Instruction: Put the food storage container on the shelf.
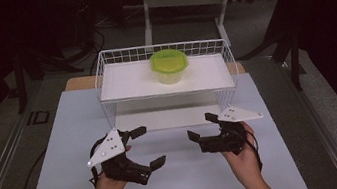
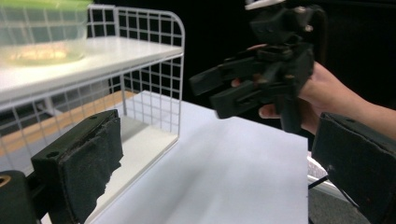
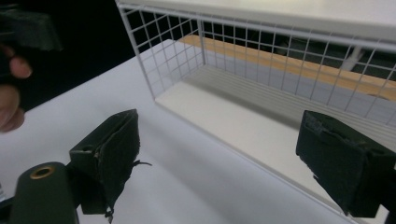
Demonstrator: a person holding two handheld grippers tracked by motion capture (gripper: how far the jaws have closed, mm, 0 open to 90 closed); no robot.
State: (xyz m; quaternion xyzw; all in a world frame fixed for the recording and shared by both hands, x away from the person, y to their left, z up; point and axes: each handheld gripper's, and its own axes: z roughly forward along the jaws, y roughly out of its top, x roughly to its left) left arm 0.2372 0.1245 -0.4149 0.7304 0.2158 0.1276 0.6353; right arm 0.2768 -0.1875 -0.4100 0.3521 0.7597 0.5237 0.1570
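on the upper shelf of the white wire rack (image 1: pixel 103 79), with its square grid mesh, a clear tub (image 1: pixel 170 76) carries a lime-green lid (image 1: pixel 169 60); below the rack lies a pale white mat (image 1: pixel 65 160); behind the rack a strip of tan wood (image 1: pixel 79 82); both grippers (image 1: pixel 151 146) (image 1: pixel 200 126) are black with light grey plates

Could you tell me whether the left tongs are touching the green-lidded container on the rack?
Apart. In the high view the left tongs sit open over the table, well short of the container on the rack's top shelf.
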